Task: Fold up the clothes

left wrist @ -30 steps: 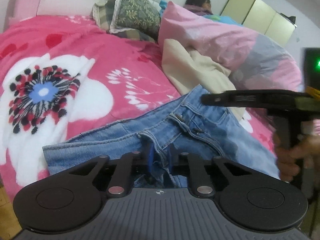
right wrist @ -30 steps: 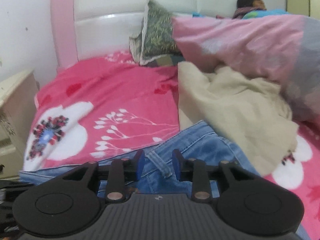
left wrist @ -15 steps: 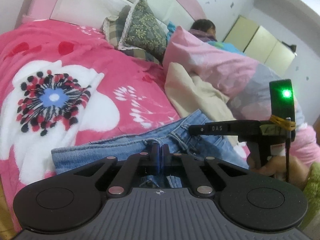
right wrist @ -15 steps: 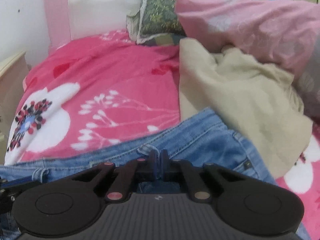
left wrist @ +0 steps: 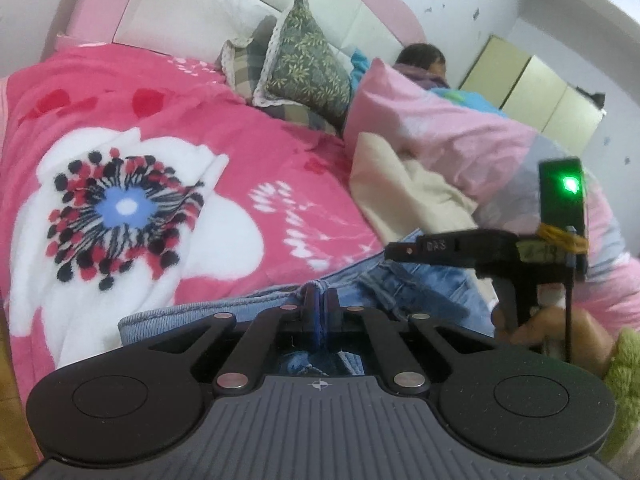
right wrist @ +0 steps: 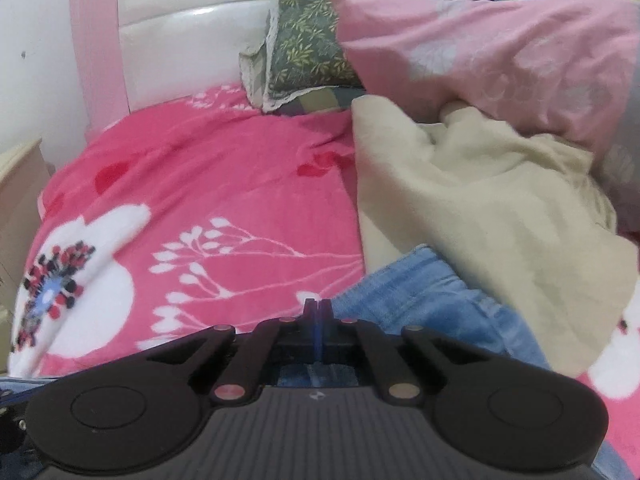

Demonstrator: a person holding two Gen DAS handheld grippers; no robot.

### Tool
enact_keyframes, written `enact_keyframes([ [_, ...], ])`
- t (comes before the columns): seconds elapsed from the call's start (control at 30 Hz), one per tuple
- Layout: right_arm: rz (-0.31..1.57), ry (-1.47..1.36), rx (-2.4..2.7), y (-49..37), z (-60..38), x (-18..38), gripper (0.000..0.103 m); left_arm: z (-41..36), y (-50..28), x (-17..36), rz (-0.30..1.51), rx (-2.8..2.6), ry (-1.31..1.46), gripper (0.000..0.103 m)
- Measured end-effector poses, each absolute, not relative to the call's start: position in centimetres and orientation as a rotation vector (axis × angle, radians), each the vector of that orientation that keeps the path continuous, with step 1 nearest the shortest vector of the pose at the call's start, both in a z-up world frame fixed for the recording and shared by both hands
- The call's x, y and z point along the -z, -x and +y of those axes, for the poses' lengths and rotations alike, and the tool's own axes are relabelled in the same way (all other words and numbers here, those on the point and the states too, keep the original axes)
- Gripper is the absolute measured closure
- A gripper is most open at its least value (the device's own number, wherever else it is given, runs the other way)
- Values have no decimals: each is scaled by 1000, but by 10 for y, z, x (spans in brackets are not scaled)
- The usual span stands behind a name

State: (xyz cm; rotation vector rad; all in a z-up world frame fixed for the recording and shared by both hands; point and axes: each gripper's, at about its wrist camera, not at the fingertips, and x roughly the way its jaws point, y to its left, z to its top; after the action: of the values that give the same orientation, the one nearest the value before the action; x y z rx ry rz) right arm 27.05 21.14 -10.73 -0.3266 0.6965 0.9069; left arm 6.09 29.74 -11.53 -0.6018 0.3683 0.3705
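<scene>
Now both your tongs are pinched shut on the blue jeans [left wrist: 256, 312]: your left gripper [left wrist: 320, 300] clamps the denim edge, and your right gripper [right wrist: 318, 312] has just closed onto it too. Those jeans lie on a pink flowered blanket [left wrist: 248, 148], beside a cream cloth [right wrist: 480, 208] and a pink quilt [right wrist: 500, 52].
</scene>
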Motion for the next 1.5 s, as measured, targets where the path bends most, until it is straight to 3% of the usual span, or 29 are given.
enact_keyframes([
  [0.3, 674, 316, -936, -267, 199, 93, 101, 300, -61, 120, 393, -352, 589, 101],
  [0.33, 685, 327, -950, -265, 193, 90, 97, 300, -61, 120, 393, -351, 587, 101],
  [0.47, 723, 440, -976, -255, 192, 99, 63, 298, -61, 120, 387, -357, 576, 101],
  [0.57, 735, 490, -986, -257, 198, 107, 57, 296, -61, 120, 381, -361, 571, 101],
  [0.63, 778, 470, -981, -265, 200, 108, 57, 296, -60, 119, 378, -363, 568, 101],
  [0.7, 802, 461, -968, -268, 200, 107, 78, 295, -60, 119, 374, -366, 565, 101],
  [0.73, 799, 465, -956, -267, 200, 105, 97, 295, -60, 119, 372, -367, 564, 101],
  [0.77, 783, 475, -939, -263, 200, 103, 99, 294, -60, 119, 370, -368, 562, 101],
  [1.0, 621, 468, -865, -243, 203, 86, 100, 295, -59, 118, 350, -383, 566, 101],
  [1.3, 646, 419, -859, -257, 213, 106, 100, 298, -63, 119, 359, -408, 565, 101],
  [1.5, 695, 396, -905, -268, 207, 112, 97, 295, -67, 115, 426, -400, 526, 95],
])
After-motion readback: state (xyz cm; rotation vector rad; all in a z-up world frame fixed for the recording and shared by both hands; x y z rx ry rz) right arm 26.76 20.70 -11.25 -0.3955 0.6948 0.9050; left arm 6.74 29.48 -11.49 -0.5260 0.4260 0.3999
